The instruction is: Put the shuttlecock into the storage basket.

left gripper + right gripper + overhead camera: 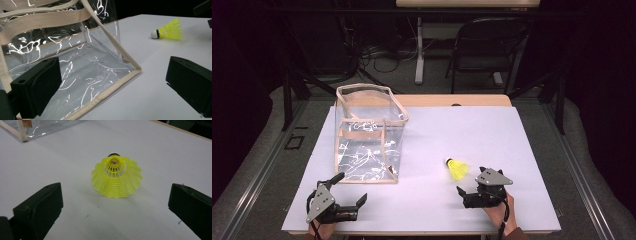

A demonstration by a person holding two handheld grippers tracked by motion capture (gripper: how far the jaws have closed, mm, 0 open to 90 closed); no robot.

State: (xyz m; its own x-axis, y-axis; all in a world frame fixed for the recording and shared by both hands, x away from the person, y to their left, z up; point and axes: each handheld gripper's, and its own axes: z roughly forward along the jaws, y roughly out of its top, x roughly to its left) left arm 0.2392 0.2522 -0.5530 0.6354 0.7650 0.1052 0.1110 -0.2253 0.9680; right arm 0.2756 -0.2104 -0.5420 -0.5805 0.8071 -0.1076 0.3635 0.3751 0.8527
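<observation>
A yellow shuttlecock [457, 168] with a white cork lies on its side on the white table top [492, 125], right of centre. My right gripper [469, 183] stands open just in front of it. In the right gripper view the shuttlecock's skirt [116, 177] faces me, a short way beyond my open right gripper [115, 212]. A clear plastic bag [367, 135] with beige trim and handles stands upright at the left. My left gripper [349, 190] is open and holds nothing, near the bag's front corner [136, 70]. The left gripper view also shows the shuttlecock [170, 31] farther off.
A wooden strip [447, 100] runs along the table's far edge. Beyond it stand a dark folding chair [489, 45] and a white table leg [419, 50], with cables on the floor. The bag's corner [22, 132] appears at the top left of the right gripper view.
</observation>
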